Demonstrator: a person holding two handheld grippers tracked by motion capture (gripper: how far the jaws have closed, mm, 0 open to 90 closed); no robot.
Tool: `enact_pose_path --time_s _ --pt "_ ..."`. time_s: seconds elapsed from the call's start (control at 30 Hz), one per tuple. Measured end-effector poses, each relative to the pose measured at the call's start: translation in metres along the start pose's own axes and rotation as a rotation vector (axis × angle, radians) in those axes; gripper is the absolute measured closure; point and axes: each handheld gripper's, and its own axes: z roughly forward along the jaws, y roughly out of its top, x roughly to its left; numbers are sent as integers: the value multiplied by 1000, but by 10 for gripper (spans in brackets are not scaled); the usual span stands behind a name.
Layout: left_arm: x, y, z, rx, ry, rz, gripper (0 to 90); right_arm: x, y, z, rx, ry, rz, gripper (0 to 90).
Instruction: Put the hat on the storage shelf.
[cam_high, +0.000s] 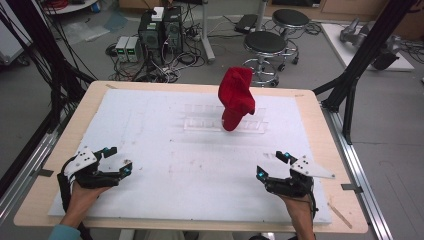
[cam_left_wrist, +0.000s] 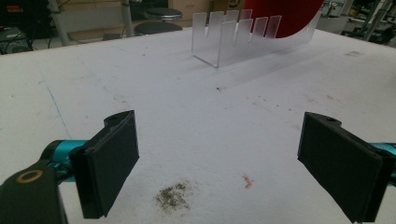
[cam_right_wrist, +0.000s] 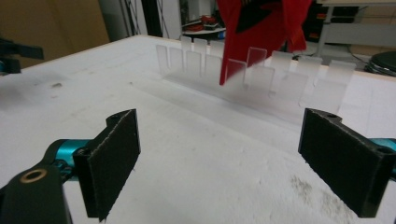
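Red cloth (cam_high: 236, 97) is draped on the clear rack (cam_high: 200, 124) mid-tabletop (cam_high: 150, 150) (looks done?). Left gripper (cam_high: 116, 159) and right gripper (cam_high: 270, 165) sit near the front edge, fingers spread, empty.

Lab: computer towers (cam_high: 160, 31), floor cables (cam_high: 150, 67), stools (cam_high: 265, 47).

The desk (cam_high: 305, 102) is light wood with a big white sheet (cam_high: 165, 165) on top. Far in front of each hand-held gripper, out past the middle of the sheet, stands a clear plastic rack (cam_high: 202, 122) with slots. A red cloth (cam_high: 236, 97) hangs over the rack, at the end nearer the right hand-held gripper (cam_high: 274, 165). Just in front of the left hand-held gripper (cam_high: 117, 160), the sheet has a dark smudge (cam_left_wrist: 173, 196) and a small pink scrap (cam_left_wrist: 247, 181). A thin blue line (cam_left_wrist: 55, 105) runs across the sheet on its left.
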Motion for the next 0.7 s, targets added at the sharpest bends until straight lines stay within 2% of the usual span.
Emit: enact_pose_path --time_s 0.13,0.23,0.4,0.47,0.7 --pt "0 0 0 -1 3 -4 127 -2 -18 0 -24 -25 -7 116" --pt "0 0 0 0 1 2 127 -4 -23 0 -37 -36 -18 116" --pt "0 0 0 -4 3 -5 127 -7 -36 0 -46 -61 3 116" --pt "0 0 0 -7 5 -5 127 -6 -36 -2 -63 -68 -2 117" --pt "-1 -1 -1 -10 12 0 128 -5 -37 -1 -60 -85 2 116"
